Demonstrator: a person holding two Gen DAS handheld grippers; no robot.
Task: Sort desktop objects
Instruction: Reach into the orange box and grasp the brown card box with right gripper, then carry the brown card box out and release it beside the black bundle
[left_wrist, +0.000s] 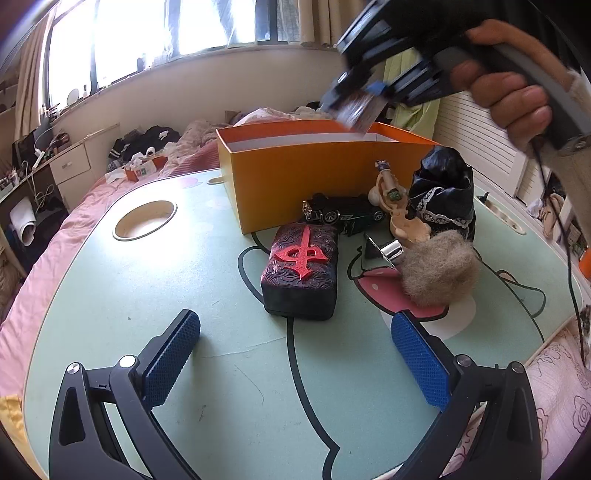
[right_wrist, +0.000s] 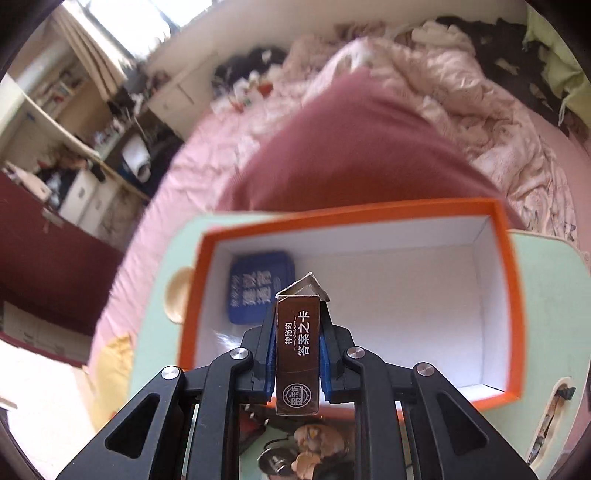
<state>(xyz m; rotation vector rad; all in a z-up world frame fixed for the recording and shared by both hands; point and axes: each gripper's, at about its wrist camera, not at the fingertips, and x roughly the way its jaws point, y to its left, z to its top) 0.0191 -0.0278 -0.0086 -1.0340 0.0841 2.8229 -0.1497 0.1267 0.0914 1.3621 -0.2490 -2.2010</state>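
One brown card box (right_wrist: 297, 354) clamped upright in right gripper (right_wrist: 297, 363), poised over orange box (right_wrist: 515, 295) near-left corner (blue pouch (right_wrist: 260, 288) inside); left gripper (left_wrist: 295, 360) wide, empty.

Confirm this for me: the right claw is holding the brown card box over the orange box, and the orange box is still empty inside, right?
Not quite. The right claw does hold the brown card box over the orange box, but that box is not empty: the right wrist view shows a blue packet lying in its far left corner.
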